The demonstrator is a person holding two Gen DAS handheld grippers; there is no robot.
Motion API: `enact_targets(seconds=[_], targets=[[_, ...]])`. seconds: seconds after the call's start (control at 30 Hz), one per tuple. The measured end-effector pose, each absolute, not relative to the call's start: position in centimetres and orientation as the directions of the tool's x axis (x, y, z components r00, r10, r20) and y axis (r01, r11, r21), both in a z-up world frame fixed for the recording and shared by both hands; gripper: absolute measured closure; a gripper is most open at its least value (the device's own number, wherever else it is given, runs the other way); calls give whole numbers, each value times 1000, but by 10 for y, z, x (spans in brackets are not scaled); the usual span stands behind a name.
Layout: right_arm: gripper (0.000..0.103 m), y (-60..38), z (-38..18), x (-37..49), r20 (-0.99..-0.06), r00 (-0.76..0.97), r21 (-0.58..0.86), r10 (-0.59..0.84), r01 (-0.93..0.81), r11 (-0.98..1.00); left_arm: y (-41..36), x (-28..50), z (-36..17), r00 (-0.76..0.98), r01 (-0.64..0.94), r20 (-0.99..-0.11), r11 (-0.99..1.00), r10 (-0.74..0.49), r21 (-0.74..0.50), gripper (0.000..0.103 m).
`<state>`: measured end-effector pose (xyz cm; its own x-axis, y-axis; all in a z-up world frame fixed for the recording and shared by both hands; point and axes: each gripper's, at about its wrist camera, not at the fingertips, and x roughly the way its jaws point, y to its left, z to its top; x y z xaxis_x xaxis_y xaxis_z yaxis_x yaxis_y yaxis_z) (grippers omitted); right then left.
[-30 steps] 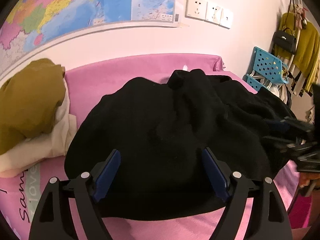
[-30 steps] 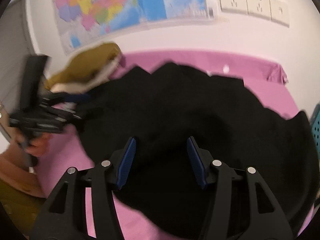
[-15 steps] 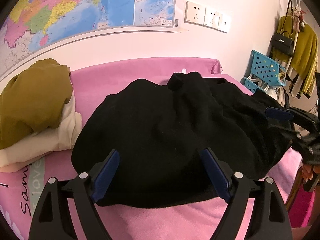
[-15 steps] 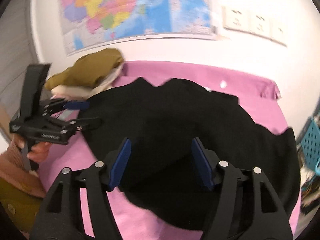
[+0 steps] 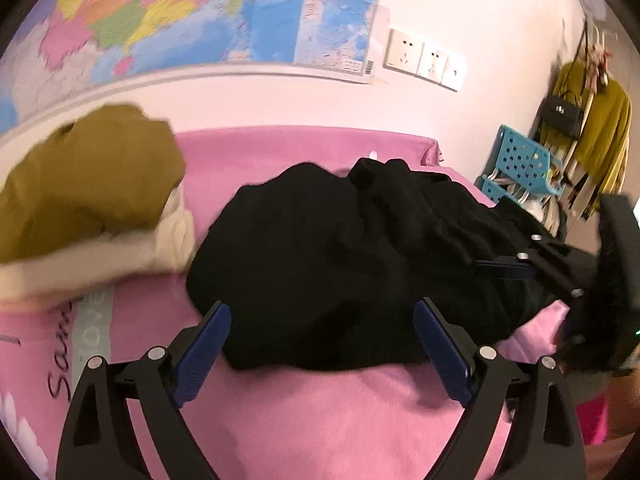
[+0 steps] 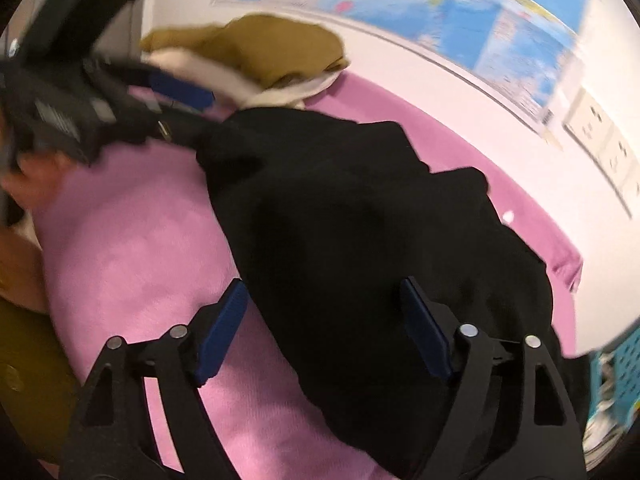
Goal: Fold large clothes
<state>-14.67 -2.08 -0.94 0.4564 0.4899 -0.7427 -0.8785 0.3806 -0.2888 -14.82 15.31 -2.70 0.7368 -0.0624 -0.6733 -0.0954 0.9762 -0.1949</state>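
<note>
A large black garment (image 5: 352, 264) lies bunched on the pink bed cover (image 5: 320, 412). My left gripper (image 5: 322, 320) hovers over its near edge with the jaws wide and still opening; the blue pads do not press on the cloth. In the right wrist view the garment (image 6: 360, 240) runs slantwise under my right gripper (image 6: 324, 308), whose jaws are opening too, with cloth below them and nothing pinched. Each gripper shows in the other's view: the right gripper (image 5: 516, 260) at the garment's right end, the left gripper (image 6: 188, 108) at its far left corner.
A pile of mustard and cream clothes (image 5: 92, 184) sits at the back left of the bed. A wall map (image 5: 200, 12) and sockets (image 5: 424, 58) are behind. A blue basket (image 5: 520, 168) and hanging yellow clothes (image 5: 600, 128) stand at the right.
Both grippers have drawn back toward the near side of the garment and their jaws have widened. The right wrist view has rolled, so the bed now looks tilted.
</note>
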Motion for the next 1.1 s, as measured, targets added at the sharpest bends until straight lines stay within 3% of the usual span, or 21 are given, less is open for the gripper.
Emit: enact_targets(seconds=[0.27, 0.37, 0.43, 0.53, 0.7, 1.1], targets=[[26, -9, -32, -147, -722, 537, -431, 437, -843, 322, 167, -175, -53, 684, -105, -713, 946, -154, -306, 14], [42, -10, -33, -141, -718, 541, -429, 437, -839, 334, 165, -172, -64, 659, -93, -719, 925, -220, -369, 14], [59, -14, -25, -134, -725, 514, -371, 458, -852, 370, 162, -168, -69, 648, -75, -715, 913, -261, -402, 14], [70, -23, -7, -119, -723, 467, -261, 509, -867, 424, 156, -158, -74, 634, -43, -701, 890, -326, -453, 14], [72, -33, 7, -103, -716, 405, -114, 568, -871, 478, 148, -136, -81, 622, -23, -669, 845, -407, -535, 14], [70, -34, 1, -101, -716, 367, -57, 594, -878, 475, 170, -102, -90, 676, -111, -565, 692, -473, -713, 12]])
